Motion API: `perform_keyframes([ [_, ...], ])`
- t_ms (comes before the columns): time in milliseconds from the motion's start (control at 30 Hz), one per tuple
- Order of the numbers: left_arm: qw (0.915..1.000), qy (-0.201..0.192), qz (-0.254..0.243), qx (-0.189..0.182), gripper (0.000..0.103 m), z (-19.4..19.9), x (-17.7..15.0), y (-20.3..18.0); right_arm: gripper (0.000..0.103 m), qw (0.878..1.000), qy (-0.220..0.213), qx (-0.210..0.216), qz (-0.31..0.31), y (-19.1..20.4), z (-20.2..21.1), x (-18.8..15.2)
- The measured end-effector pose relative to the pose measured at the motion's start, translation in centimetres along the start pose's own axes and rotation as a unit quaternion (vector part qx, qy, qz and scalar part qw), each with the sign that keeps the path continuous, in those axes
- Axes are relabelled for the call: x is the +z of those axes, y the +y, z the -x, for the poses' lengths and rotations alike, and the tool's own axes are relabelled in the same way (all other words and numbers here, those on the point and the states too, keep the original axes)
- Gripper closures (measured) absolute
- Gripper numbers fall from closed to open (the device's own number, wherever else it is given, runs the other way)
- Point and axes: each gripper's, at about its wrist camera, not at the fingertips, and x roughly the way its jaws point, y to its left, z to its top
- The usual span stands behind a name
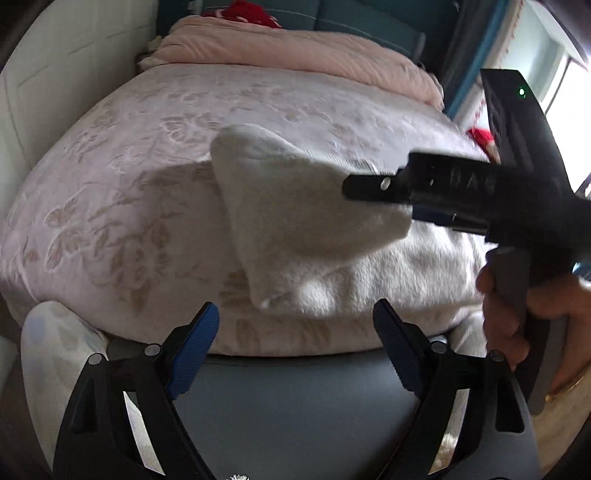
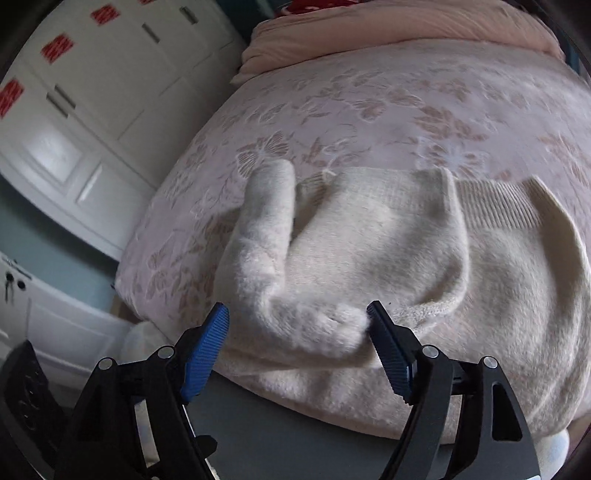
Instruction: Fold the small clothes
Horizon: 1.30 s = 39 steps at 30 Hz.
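Note:
A cream fuzzy sweater (image 2: 388, 251) lies on the pink floral bed cover (image 2: 332, 110), with a ribbed hem at its far side and one part folded over the body. It also shows in the left wrist view (image 1: 295, 229). My right gripper (image 2: 297, 350) is open, its blue pads on either side of a bunched fold at the sweater's near edge. In the left wrist view that gripper (image 1: 364, 188) reaches in from the right over the folded part. My left gripper (image 1: 295, 350) is open and empty, just off the bed's near edge.
A folded pink blanket (image 1: 295, 48) lies at the far end of the bed. White wardrobe doors (image 2: 92, 92) stand to the left. A teal headboard (image 1: 351, 18) is behind. A grey surface (image 1: 288, 406) lies below both grippers.

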Motion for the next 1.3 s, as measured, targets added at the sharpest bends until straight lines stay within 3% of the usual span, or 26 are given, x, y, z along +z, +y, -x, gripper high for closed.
perform_keyframes([
  [233,0.9999,-0.010,0.003,-0.003,0.017,0.3,0.3,-0.1,0.027,0.996,0.039,-0.035,0.073,2.1,-4.0,3.2],
  [267,0.9999,-0.015,0.003,-0.001,0.016,0.5,0.3,-0.3,0.043,0.995,0.055,-0.034,0.080,2.2,-5.0,3.2],
  [300,0.9998,-0.021,0.004,0.002,0.016,0.8,0.3,-0.3,0.085,0.994,0.070,-0.022,0.083,2.2,-5.5,3.0],
  [367,0.9995,-0.029,0.007,0.011,0.015,1.3,0.5,0.0,0.084,0.994,0.084,-0.004,0.074,2.1,-5.6,2.6],
  [433,0.9993,-0.031,0.012,0.015,0.015,1.5,0.6,0.3,0.086,0.998,0.031,0.013,0.062,1.5,-1.9,2.7],
  [567,0.9991,-0.043,0.004,0.001,0.015,2.0,1.0,-0.3,0.085,0.996,-0.087,0.018,0.002,-3.5,9.5,1.3],
  [633,0.9991,-0.039,-0.009,-0.014,0.015,1.5,1.1,-1.3,0.084,0.995,-0.092,-0.018,-0.018,-6.9,11.9,-0.8],
  [733,0.9990,-0.020,-0.022,-0.033,0.015,0.2,1.3,-2.9,0.081,0.993,-0.023,-0.079,-0.080,-13.5,9.8,-5.3],
  [833,0.9976,0.015,-0.036,-0.056,0.015,-1.7,1.4,-5.0,0.073,0.987,0.016,-0.078,-0.142,-17.8,6.6,-9.3],
  [933,0.9969,0.025,-0.051,-0.054,0.015,-2.2,1.3,-6.2,0.061,0.982,-0.039,-0.023,-0.185,-18.2,7.8,-10.1],
  [1000,0.9965,0.024,-0.063,-0.049,0.014,-2.2,1.3,-6.9,0.040,0.981,-0.058,-0.017,-0.187,-18.2,8.4,-9.6],
  [1200,0.9933,0.051,-0.085,-0.060,0.013,-3.7,0.5,-8.2,0.038,0.975,-0.028,-0.002,-0.219,-20.2,6.3,-9.5],
  [1300,0.9902,0.058,-0.116,-0.053,0.013,-3.8,-0.3,-9.1,0.038,0.972,-0.054,-0.012,-0.227,-20.0,8.1,-9.5],
])
